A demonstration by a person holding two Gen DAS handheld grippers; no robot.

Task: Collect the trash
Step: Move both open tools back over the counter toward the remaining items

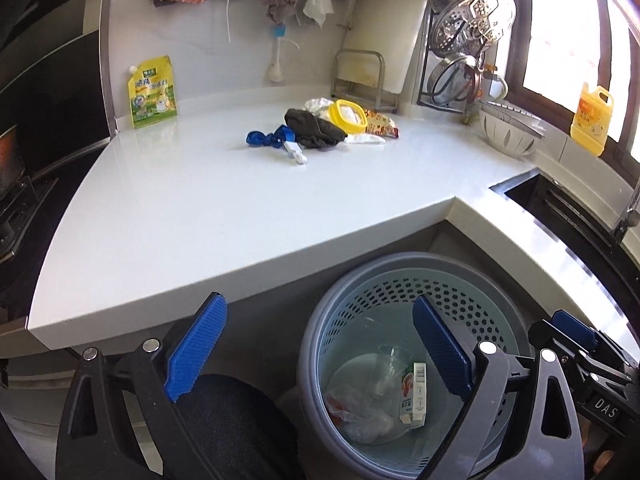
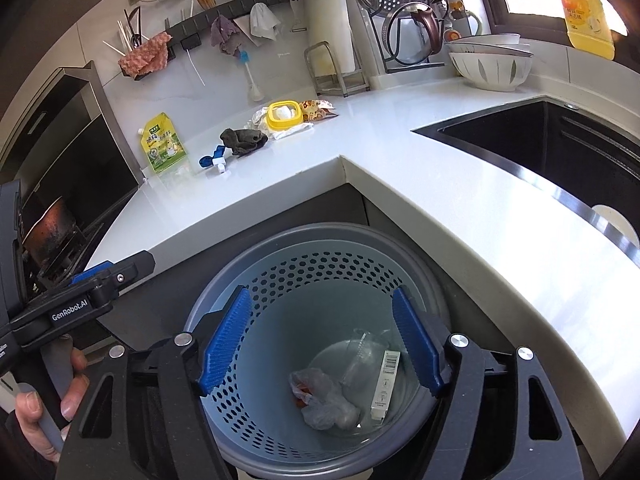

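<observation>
Both hand-held grippers, left [image 1: 320,352] and right [image 2: 322,340], gape empty over bin [image 2: 320,280]; countertop [image 1: 240,208] beside.

This is a home kitchen, shown by its white L-shaped stone countertop [image 2: 400,184] with a sunken black sink [image 2: 560,152], a black stove with a scorched pot [image 2: 48,224], stacked white bowls [image 2: 490,66], hanging rags [image 2: 224,34] and yellow dish-soap jug [image 1: 591,120].
</observation>
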